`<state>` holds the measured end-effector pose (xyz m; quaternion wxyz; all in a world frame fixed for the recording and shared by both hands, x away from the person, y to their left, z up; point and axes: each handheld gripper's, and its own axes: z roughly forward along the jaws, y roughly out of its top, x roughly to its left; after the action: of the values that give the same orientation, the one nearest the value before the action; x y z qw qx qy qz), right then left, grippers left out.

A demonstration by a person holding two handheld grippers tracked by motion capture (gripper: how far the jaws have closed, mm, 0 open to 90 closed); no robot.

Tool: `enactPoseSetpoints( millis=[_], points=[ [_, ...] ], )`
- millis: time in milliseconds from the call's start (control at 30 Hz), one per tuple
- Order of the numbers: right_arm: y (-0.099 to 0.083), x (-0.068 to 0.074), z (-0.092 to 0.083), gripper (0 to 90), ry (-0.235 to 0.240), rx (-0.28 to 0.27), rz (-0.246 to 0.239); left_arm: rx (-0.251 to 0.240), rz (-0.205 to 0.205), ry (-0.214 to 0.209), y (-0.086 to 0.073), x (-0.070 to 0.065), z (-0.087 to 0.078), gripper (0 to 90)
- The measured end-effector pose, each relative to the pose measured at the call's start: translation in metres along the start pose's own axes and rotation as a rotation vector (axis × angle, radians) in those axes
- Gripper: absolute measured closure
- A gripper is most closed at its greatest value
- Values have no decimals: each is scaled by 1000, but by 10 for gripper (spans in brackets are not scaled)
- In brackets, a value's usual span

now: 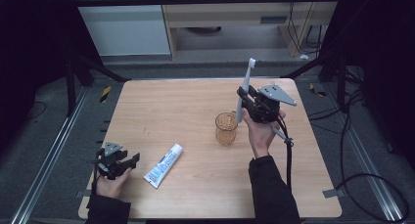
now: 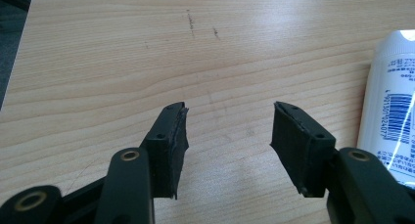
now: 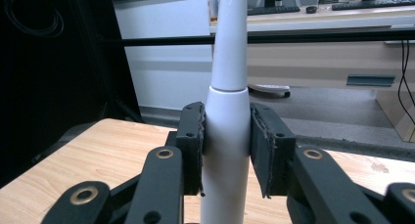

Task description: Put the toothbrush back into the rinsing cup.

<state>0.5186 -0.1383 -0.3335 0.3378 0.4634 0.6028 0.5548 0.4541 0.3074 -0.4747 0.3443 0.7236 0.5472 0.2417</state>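
Left gripper (image 1: 128,161) is resting near the table's (image 1: 186,106) front edge, jaws apart, gripping nothing; tube (image 1: 163,165) is lying just beside it. Farther in, right gripper (image 3: 226,141) is clamping the toothbrush (image 1: 244,89) upright, head up, beside the cup (image 1: 226,128). Likely step: lowering handle-first, keeping it vertical over the rim. Cup is looking empty.
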Motion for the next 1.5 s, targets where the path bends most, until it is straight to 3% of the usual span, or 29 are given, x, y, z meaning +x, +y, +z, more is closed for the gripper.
enactPoseSetpoints(
  millis=[633, 1500],
  points=[
    [-22, 10, 16, 678, 14, 14, -12, 0, 1, 1, 0, 0, 0, 460],
    [-68, 10, 32, 677, -8, 97, -19, 0, 1, 0, 0, 0, 0, 460]
  ],
)
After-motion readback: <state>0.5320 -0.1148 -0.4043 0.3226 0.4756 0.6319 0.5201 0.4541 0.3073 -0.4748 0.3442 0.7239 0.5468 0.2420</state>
